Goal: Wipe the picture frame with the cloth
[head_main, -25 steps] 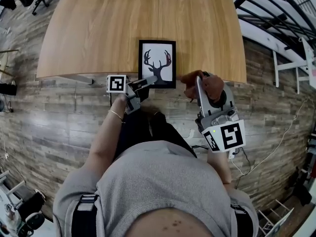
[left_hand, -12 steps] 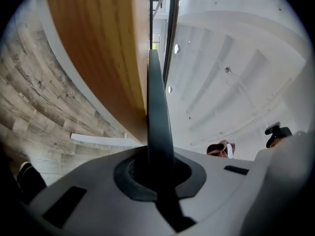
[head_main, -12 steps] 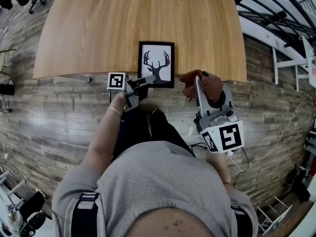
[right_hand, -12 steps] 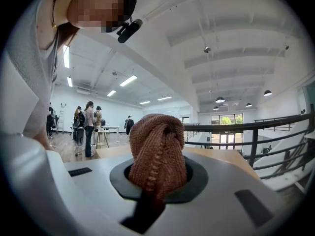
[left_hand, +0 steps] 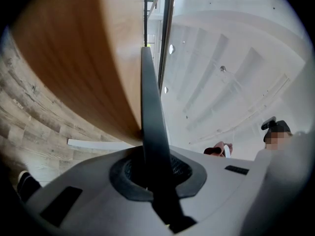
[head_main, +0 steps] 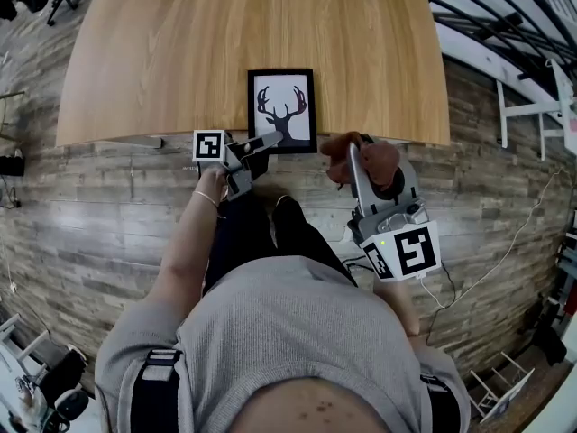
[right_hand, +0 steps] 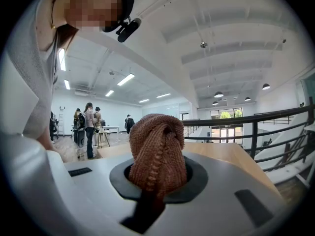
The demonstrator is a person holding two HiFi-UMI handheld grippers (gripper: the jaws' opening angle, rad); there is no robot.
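Note:
A black picture frame (head_main: 282,111) with an antler print sits at the front edge of the wooden table (head_main: 180,43), its lower edge reaching just past that edge. My left gripper (head_main: 269,141) is shut on the frame's lower left corner. In the left gripper view the frame (left_hand: 149,107) shows edge-on as a dark blade rising from the jaws. A brown knitted cloth (head_main: 344,152) is bunched in my right gripper (head_main: 356,159), which is shut on it just right of the frame without touching it. The cloth (right_hand: 158,146) fills the middle of the right gripper view.
Wood-plank floor (head_main: 90,215) lies below the table's front edge. A black railing (head_main: 487,16) and a white stand (head_main: 532,120) are off to the right. Several people (right_hand: 86,124) stand far back in the room. My own legs are under the grippers.
The left gripper and the frame have sunk a little, so less of the frame shows past the table edge. The right gripper with the cloth has hardly moved.

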